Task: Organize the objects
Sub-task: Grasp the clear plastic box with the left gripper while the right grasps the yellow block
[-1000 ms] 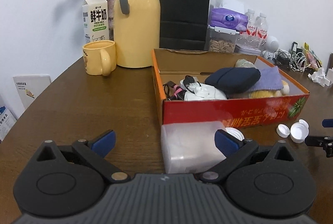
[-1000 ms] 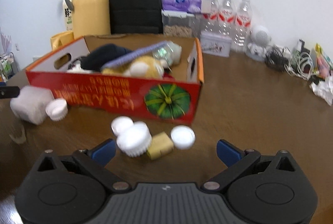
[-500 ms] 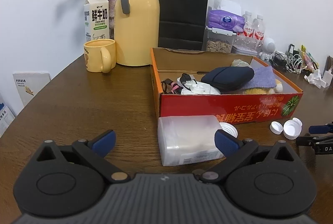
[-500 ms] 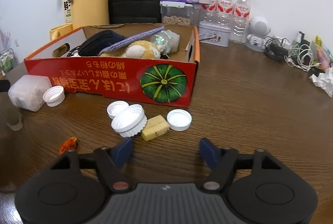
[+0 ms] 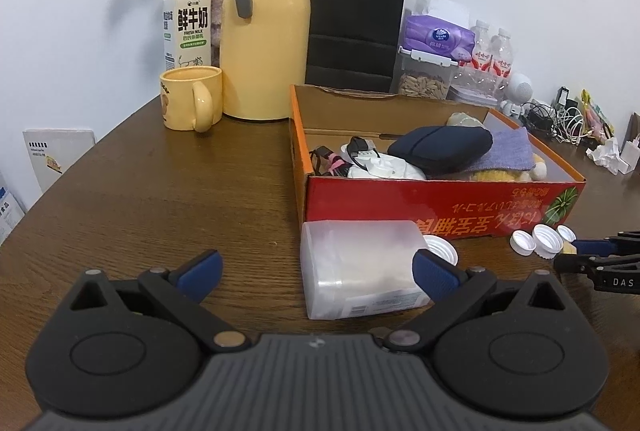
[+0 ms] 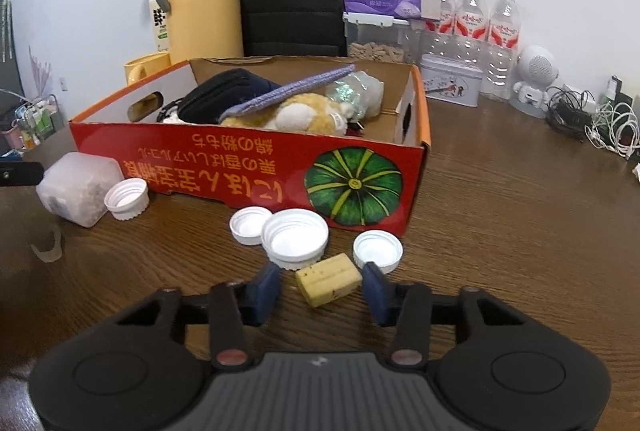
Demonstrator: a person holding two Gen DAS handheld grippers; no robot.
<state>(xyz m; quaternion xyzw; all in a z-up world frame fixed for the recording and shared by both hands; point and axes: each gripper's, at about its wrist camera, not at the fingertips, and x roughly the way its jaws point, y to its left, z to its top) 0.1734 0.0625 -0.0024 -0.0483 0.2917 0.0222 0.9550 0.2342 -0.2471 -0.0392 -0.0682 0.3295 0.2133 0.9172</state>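
A red cardboard box (image 5: 440,205) (image 6: 248,167) on the brown table holds a dark pouch, a purple cloth, a plush toy and cables. A clear plastic jar (image 5: 360,267) (image 6: 78,187) lies on its side in front of the box. My left gripper (image 5: 316,273) is open wide and empty, its right finger beside the jar. My right gripper (image 6: 324,289) is open, its fingers on either side of a small yellow block (image 6: 328,279) without touching it. Several white caps (image 6: 296,237) lie just beyond the block.
A yellow thermos (image 5: 266,43), a yellow mug (image 5: 192,97), a milk carton (image 5: 187,25), flowers and a black paper bag (image 5: 354,11) stand at the back. Water bottles (image 6: 472,31), a tin (image 6: 452,85), a seed container, a white toy robot and tangled cables (image 6: 592,119) stand at the right.
My right gripper has narrowed and moved forward and down around the yellow block. My left gripper has pulled back slightly from the jar and stays open.
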